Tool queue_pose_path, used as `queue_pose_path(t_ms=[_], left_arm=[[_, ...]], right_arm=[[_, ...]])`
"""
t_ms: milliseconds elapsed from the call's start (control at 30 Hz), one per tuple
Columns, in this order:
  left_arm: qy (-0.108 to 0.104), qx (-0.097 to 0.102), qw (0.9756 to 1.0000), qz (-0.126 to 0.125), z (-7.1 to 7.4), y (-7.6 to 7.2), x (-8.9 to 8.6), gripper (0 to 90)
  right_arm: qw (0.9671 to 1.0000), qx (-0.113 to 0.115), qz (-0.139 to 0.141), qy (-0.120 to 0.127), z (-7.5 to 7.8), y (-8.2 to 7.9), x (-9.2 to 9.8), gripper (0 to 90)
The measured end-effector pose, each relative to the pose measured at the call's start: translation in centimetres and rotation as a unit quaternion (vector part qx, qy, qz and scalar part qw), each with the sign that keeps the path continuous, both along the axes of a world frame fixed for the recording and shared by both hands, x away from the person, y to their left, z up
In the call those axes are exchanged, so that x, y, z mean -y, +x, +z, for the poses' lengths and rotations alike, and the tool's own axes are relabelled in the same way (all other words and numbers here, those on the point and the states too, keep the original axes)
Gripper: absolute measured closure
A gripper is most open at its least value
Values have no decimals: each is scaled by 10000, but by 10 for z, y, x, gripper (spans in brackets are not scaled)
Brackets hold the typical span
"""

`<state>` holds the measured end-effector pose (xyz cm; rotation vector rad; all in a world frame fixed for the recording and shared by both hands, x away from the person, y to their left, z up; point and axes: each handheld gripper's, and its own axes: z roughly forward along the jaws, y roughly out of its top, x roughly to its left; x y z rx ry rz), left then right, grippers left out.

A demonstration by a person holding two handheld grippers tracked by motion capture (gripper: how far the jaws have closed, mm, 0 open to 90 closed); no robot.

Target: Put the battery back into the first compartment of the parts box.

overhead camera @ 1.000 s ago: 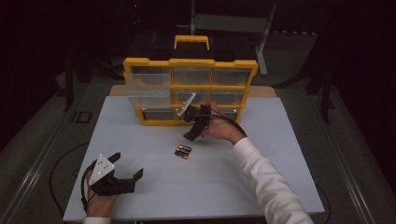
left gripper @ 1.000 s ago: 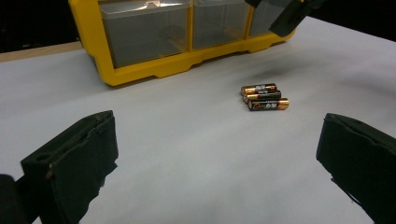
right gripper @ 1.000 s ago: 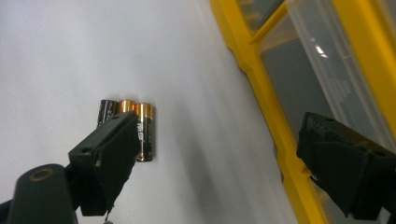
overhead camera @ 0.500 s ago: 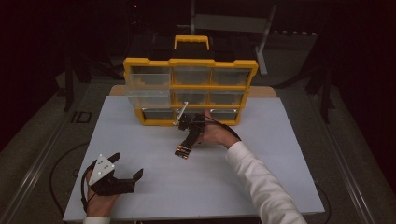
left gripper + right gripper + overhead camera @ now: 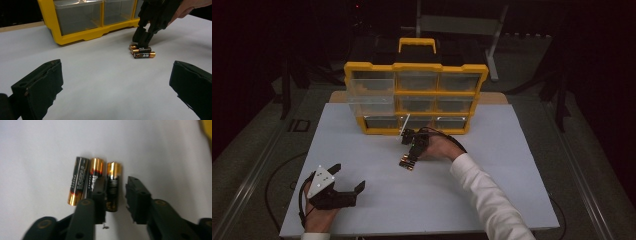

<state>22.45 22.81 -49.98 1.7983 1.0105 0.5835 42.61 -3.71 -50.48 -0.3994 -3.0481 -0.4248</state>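
The right gripper [image 5: 115, 195] is down on the white table [image 5: 512, 165] among three AA batteries [image 5: 142, 51] that lie side by side, touching, in front of the yellow organizer. Its jaws stand a little apart and bracket the battery at one end of the row [image 5: 113, 187] — one jaw sits between that battery and the middle one, the other jaw on its free side with a gap of bare table between. Whether either jaw presses the battery cannot be told. In the high view the right gripper [image 5: 412, 152] points down and toward the person, held by the right hand [image 5: 437, 148], with a white sleeve [image 5: 492, 200] running back to the bottom edge.

The left gripper [image 5: 337, 192] rests near the table's front left corner, well apart from the batteries, its jaws spread wide and nothing between them — the left gripper view shows bare table between the two black jaws.

The yellow organizer [image 5: 416, 67] stands upright at the far middle of the table, a yellow handle [image 5: 417, 44] on top, with three rows of clear drawers. The upper left drawer [image 5: 371, 86] is pulled out toward the person. Through the clear fronts the two bottom drawers nearest the left gripper's camera [image 5: 77, 15] look empty; the contents of the others are too dim to tell.
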Motion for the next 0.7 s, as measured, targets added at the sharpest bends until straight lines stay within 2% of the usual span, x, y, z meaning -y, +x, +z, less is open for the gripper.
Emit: queue_pose_path(t_ms=[67, 267, 333, 500, 567, 667, 700], left_arm=[[6, 0, 10000, -5, 0, 0, 0, 0], [13, 2, 10000, 16, 0, 0, 0, 0], [16, 8, 10000, 21, 0, -1, 0, 0], [35, 11, 10000, 23, 0, -1, 0, 0], [40, 11, 10000, 23, 0, -1, 0, 0], [43, 10, 10000, 25, 0, -1, 0, 0], [42, 12, 10000, 28, 0, -1, 0, 0]], right_arm=[[10000, -55, -41, -58, -3, 1, 0, 737], [9999, 32, -47, -139, -5, 0, -1, 768], [10000, 34, -4, -67, -4, 0, 0, 769], [9998, 24, -120, 128, 8, 1, 7, 768], [9997, 80, -141, 165, 14, 2, 12, 768], [9991, 142, -146, 362, 24, 4, 20, 768], [9988, 69, -347, 339, 29, 2, 22, 769]])
